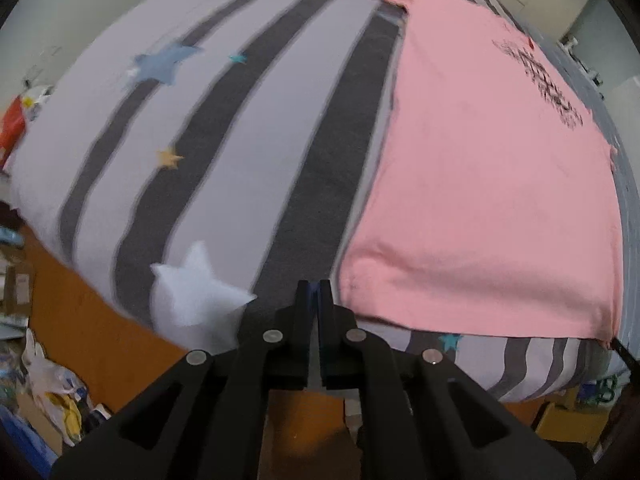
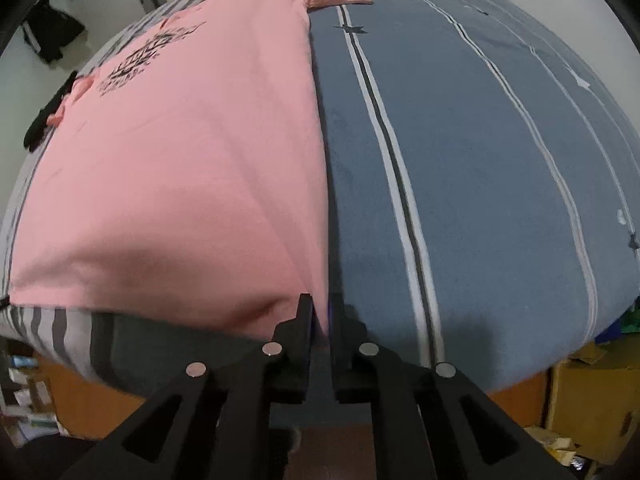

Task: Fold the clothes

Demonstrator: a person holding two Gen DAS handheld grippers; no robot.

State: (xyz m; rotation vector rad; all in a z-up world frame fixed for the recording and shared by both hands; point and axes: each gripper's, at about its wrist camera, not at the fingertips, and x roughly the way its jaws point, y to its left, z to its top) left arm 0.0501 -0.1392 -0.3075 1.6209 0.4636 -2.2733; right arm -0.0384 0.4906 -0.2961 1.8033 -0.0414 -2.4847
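Pink cotton T-shirt spread flat across the striped bed.
Right gripper pinching its lower corner, frame bottom; left gripper pressed together, empty.

Matt pink cloth T-shirt on soft striped fabric bedcover

T-shirt lies flat on the bed, near its front edge.

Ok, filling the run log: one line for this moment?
pink T-shirt flat on bed | right tool shut on hem corner | left tool shut, empty
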